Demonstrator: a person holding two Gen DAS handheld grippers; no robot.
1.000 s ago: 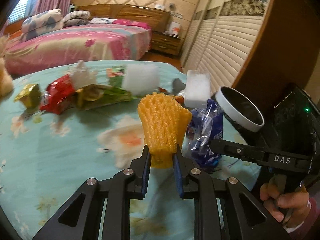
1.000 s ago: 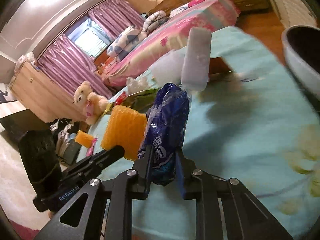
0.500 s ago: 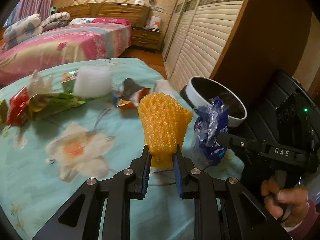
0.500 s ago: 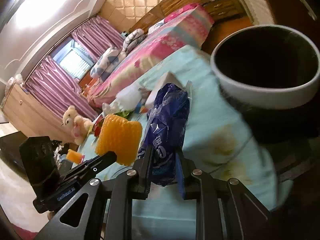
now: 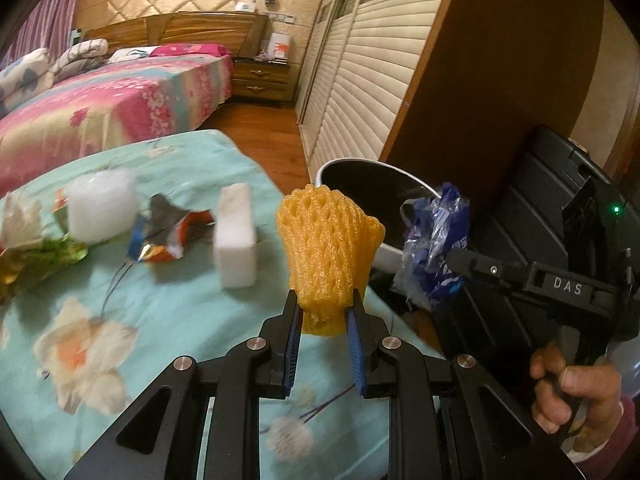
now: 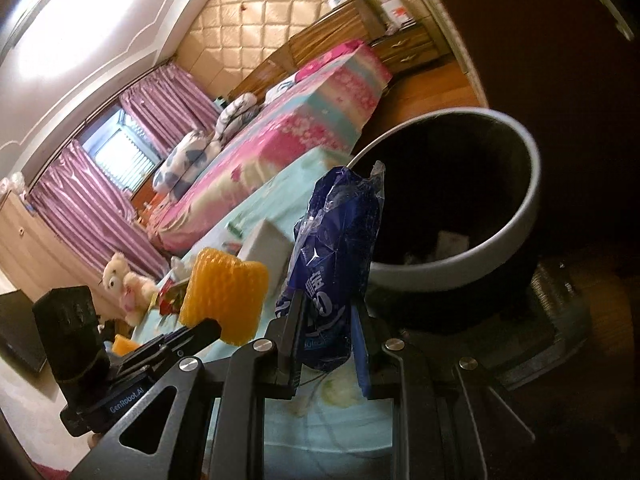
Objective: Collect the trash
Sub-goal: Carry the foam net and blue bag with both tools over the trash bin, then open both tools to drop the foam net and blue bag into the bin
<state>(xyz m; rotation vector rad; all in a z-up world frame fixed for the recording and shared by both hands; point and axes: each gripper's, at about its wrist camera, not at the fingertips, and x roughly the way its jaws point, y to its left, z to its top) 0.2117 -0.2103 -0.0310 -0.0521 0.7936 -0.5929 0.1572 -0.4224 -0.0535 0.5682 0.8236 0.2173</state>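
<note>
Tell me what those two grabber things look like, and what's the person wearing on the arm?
Both are black, angular metal frames with silver round bolts and blue pads inside the fingers. The right gripper, seen from the left gripper, has "DAS" in white letters on its side, a green light on its black box and a black handle. The sleeve at that hand is dark red with a white cuff.

A home bedroom: a made bed (image 5: 120, 96) with pillows (image 5: 24, 76), a nightstand (image 5: 262, 80) beside it, purple curtains (image 6: 156, 104) behind it
</note>
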